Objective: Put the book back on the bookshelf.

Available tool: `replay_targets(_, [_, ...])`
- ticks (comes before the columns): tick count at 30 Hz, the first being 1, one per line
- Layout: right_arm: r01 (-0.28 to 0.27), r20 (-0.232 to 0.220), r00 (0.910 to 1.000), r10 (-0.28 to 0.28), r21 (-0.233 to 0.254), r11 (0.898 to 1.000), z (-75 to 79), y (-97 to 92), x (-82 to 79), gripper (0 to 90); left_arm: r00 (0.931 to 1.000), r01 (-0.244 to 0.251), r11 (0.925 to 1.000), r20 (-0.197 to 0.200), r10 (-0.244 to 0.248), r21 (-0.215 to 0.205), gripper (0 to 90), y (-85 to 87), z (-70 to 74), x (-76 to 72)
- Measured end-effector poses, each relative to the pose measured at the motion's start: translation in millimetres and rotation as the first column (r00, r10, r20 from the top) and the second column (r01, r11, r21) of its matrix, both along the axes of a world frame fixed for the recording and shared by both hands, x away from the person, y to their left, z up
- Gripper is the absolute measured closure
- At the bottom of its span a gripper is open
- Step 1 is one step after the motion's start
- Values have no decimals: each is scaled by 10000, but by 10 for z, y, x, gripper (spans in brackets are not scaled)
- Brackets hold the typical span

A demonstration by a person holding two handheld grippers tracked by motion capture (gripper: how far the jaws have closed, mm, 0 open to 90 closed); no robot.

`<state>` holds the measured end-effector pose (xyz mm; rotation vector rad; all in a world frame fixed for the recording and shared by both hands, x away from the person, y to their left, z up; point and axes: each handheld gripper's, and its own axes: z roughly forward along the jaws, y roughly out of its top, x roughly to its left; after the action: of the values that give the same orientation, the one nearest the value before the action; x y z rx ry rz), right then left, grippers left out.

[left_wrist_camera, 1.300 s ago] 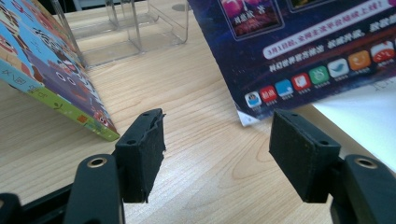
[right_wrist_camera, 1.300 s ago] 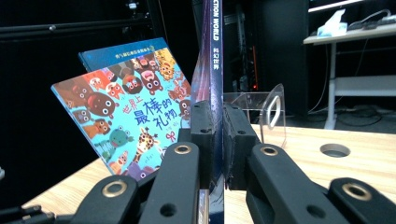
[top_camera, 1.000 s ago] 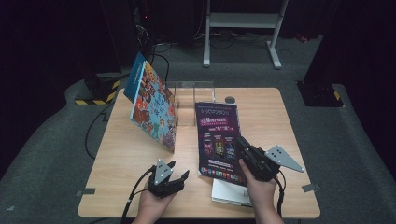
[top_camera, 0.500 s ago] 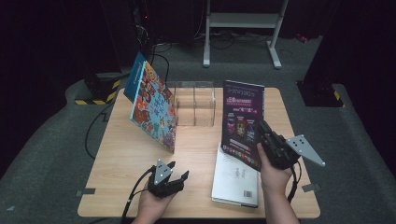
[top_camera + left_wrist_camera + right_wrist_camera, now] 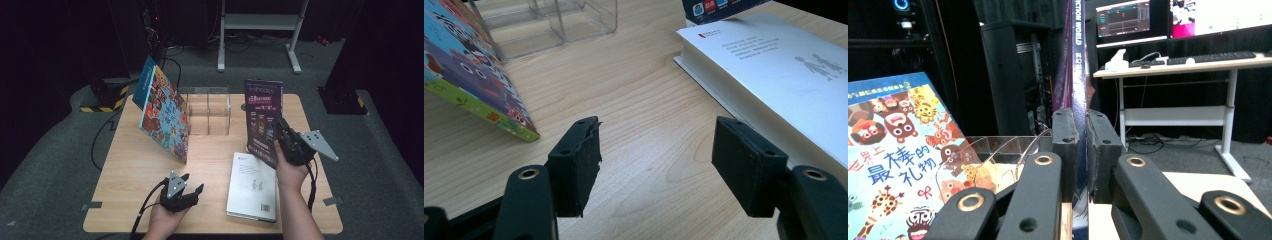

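A thin purple magazine (image 5: 261, 117) is held upright above the table's right half, my right gripper (image 5: 283, 136) shut on its lower edge. In the right gripper view both pads clamp the magazine's spine (image 5: 1079, 90). A white book (image 5: 252, 186) lies flat near the front edge, and its cover (image 5: 784, 65) is at the right of the left gripper view. My left gripper (image 5: 189, 186) rests low at the front left, jaws open over bare wood with nothing between the pads (image 5: 579, 160). A colourful picture book (image 5: 162, 115) leans tilted against a clear plastic organiser (image 5: 207, 107).
The wooden table (image 5: 130, 170) has bare wood in front of the picture book. Past the table's far edge are a dark floor, cables and a white metal stand (image 5: 260, 30). A desk with monitors (image 5: 1198, 30) lies beyond the table in the right gripper view.
My right gripper has carried the purple magazine to the right and up, turning it more upright, and the white book beneath it now lies uncovered. The left gripper has stayed put.
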<state>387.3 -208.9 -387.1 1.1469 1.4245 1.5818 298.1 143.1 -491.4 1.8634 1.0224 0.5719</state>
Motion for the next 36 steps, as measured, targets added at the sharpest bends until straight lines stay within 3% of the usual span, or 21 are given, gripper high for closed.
replay_targets(4, [36,-23,10000,-36,167,9999,-37,33,-14,847,10000,-44,10000,38,44,-80,361,16,4,0])
replay_targets(9, [-40,131,9999,36,277,9996,-84,62,-119,844,10000,-12,10000,43,12,-34,362,9,10,-10])
replay_targets(18, [-296,25,9996,296,263,9992,-114,41,-347,843,10000,-4,10000,78,4,37,362,7,9,-12])
replay_targets(26, [-571,-268,9980,567,-150,9983,-144,13,-618,842,10000,78,9999,34,-78,107,362,-1,8,-17])
replay_targets(36, [-504,-432,9979,484,-475,9976,-203,-26,-805,842,9999,117,9998,8,-117,164,361,-9,0,-20])
